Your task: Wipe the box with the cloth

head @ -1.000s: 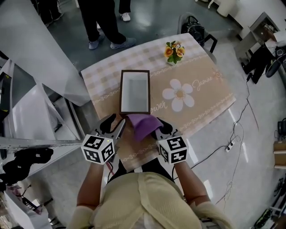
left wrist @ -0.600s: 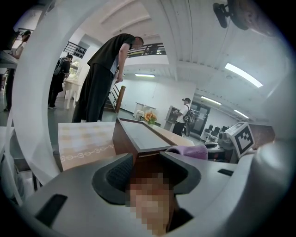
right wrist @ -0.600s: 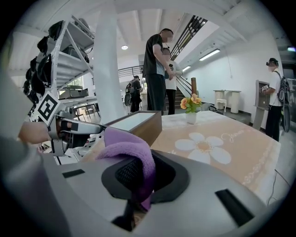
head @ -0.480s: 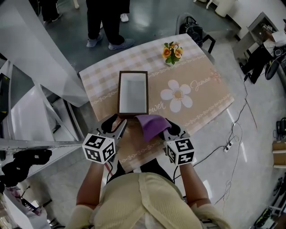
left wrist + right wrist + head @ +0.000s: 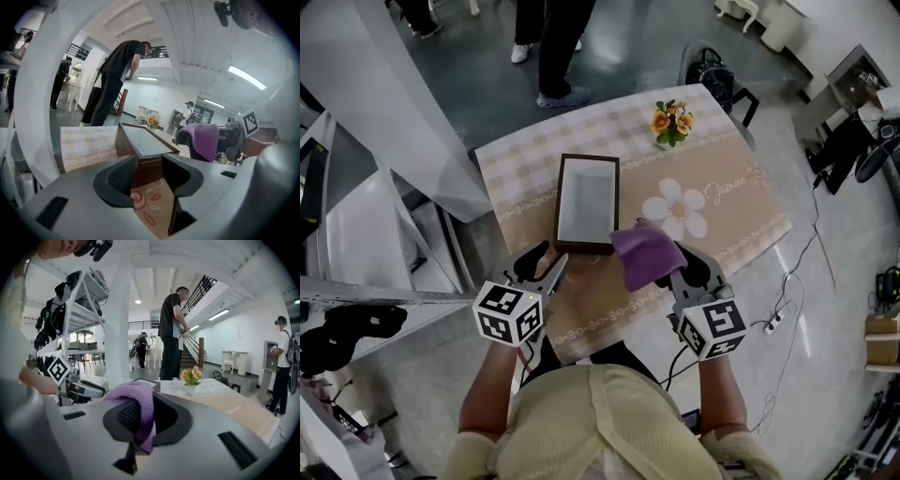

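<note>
Fingers (image 5: 166,420) of the right gripper (image 5: 675,270) pinch the purple cloth (image 5: 645,253), now swung right, off the box (image 5: 586,202) on the worktop (image 5: 731,216) (wiping not yet begun); left gripper (image 5: 546,262) stays open-fingered at the box's near end.

The head view looked steeply down over the table (image 5: 741,202); both gripper views sat low and close, facing across it, sharing the box (image 5: 586,197) and flowers (image 5: 672,120).

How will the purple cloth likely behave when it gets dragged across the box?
Probably floppy: the purple cloth drapes in folds over the jaws of the right gripper, which are shut on it. It likely weighs little, since one pinch holds it up. Its fuzzy surface may drag rather than slide on the box.
</note>
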A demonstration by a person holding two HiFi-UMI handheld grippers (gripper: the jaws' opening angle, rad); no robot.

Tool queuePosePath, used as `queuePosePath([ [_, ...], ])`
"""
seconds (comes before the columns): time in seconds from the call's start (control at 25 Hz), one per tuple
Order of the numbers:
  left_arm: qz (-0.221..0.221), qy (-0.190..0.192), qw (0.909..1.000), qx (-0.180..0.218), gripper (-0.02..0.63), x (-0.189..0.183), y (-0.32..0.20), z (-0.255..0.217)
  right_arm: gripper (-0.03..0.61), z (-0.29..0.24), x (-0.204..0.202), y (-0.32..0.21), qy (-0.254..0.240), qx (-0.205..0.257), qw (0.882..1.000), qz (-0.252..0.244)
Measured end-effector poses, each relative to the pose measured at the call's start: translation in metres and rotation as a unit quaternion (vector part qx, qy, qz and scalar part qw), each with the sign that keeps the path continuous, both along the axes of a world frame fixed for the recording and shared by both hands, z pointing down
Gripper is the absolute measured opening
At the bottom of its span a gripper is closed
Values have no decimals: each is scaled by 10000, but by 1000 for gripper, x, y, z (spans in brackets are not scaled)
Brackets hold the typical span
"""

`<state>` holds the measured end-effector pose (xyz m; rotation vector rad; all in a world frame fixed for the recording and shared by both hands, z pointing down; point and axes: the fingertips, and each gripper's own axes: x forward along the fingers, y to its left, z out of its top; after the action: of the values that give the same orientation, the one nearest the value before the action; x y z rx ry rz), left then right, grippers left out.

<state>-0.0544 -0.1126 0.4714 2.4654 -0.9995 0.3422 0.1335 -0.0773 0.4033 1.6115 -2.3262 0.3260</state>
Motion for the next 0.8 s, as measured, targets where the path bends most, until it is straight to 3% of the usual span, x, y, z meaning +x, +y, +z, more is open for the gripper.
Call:
queuePosePath([
  [0.4,-351,-36,9987,377,190,-26,-8,-31,46,-55,-50,-84,420,846,9913,-915],
  [0.8,-897,-58,9950,429,190,-64,-11,-36,46,-57,-123,-172,1308,991,9669,-1952],
])
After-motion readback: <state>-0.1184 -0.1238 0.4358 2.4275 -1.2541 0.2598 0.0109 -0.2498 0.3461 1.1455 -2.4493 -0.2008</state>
